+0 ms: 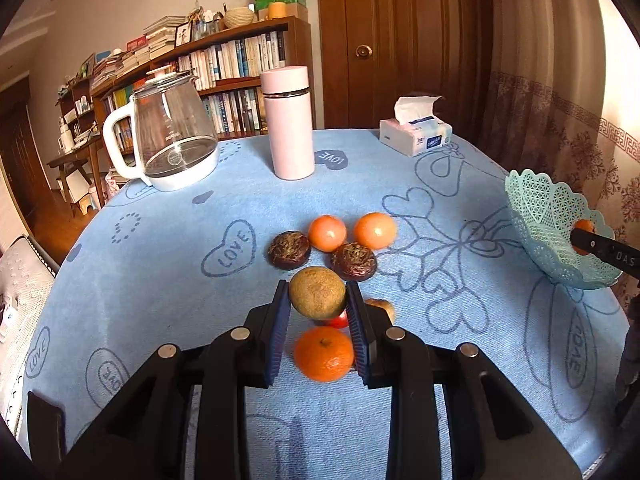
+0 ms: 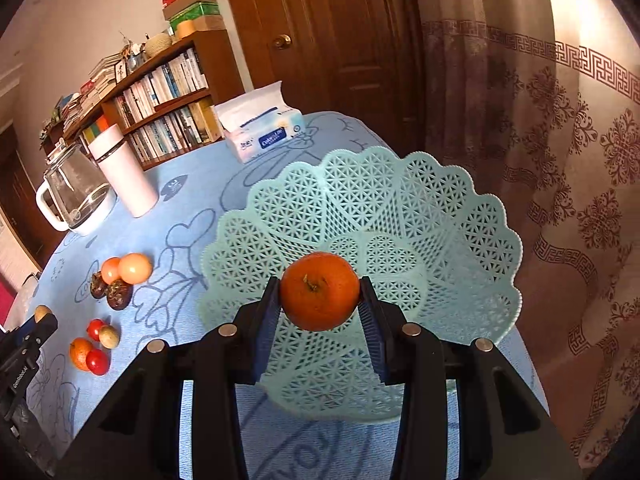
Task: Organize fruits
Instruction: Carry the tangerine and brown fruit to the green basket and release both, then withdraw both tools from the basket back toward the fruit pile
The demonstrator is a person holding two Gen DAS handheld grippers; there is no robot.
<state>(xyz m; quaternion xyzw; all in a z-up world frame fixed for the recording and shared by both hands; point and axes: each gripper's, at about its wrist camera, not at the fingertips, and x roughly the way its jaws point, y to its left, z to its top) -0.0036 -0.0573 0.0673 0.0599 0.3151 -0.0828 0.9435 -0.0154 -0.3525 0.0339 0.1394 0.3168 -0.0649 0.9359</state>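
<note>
The left wrist view showed the left gripper (image 1: 318, 300) pinching a round, dull brown-green fruit (image 1: 317, 292) with a rough, matte skin between its ribbed blue pads (image 1: 282, 320), lifted above the blue cloth-covered table (image 1: 160, 280). Below it lay a glossy orange (image 1: 324, 354) with its stem end facing up, and farther off two pale smooth oranges (image 1: 352, 232) and two dark, flattened, wrinkled fruits (image 1: 322, 254) sat clustered together. A glass kettle (image 1: 168, 132) and a smooth pink cylindrical flask (image 1: 288, 122) stood upright at the far side, with a soft tissue pack (image 1: 416, 136) to the right.

In the right wrist view, the right gripper (image 2: 319, 300) clamped a shiny, nearly spherical orange fruit (image 2: 319, 296) by its sides, its stem scar turned toward the camera, so its stem axis ran roughly along the fingers. It was held over the near part of a mint-green plastic lattice basket (image 2: 440, 208) with a scalloped rim, at the table's right edge. Small red (image 2: 98, 362) and tan (image 2: 109, 336) fruits lay well to the left.
</note>
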